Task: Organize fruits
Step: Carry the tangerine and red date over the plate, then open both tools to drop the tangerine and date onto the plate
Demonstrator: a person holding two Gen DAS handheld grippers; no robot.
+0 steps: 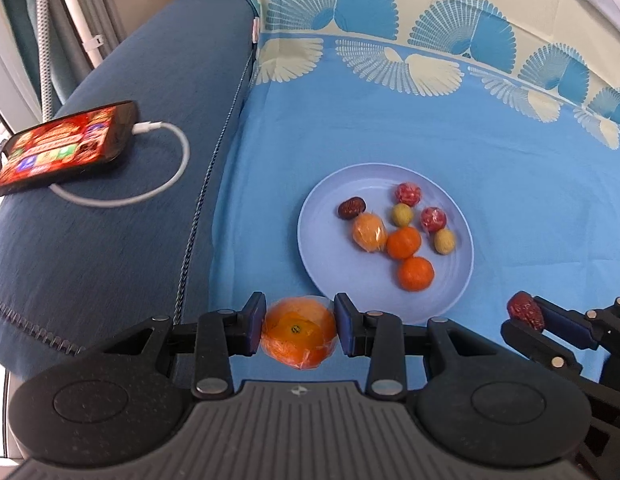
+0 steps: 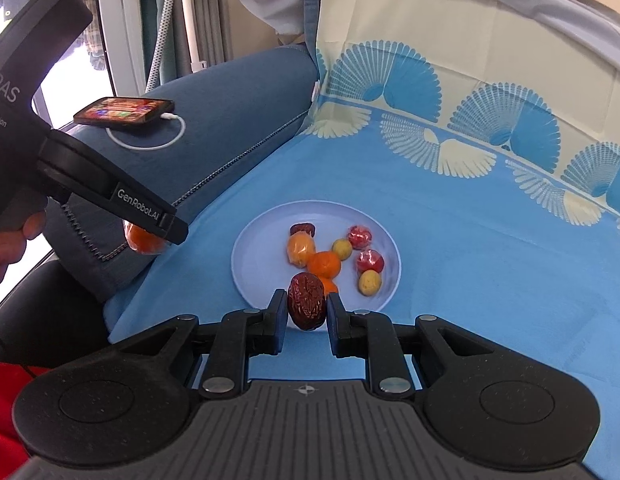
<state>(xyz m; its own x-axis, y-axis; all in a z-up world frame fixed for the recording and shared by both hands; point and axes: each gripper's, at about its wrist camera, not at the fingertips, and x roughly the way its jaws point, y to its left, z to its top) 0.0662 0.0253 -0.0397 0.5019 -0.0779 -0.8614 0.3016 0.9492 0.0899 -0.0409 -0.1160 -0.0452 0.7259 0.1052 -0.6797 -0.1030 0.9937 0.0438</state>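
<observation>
Your left gripper [image 1: 299,330] is clamped on a plastic-wrapped round orange [image 1: 298,332], its pads pressing the fruit from both sides, and your right gripper [image 2: 306,312] is closed narrow on a wrinkled dark red date [image 2: 306,300] that stands with its long axis roughly upright between the pads. What the coming move turns on is where the pale blue round plate [image 1: 322,248] lies from each load: from the left gripper it sits ahead and off to the right, the orange just short of the near rim and not yet over it; from the right gripper it lies almost straight ahead, the date seemingly at or just over the near rim. By that reading, the right hand is the nearer one and has the shorter path. The plate rests on the blue patterned cloth [image 1: 510,184] and already holds two bare oranges, another wrapped orange, a dark date, two red wrapped fruits and two small yellow-green ones, bunched toward its middle and right, so the open room is on the plate's left, nearest your orange. Expect round fruit to roll when released.
</observation>
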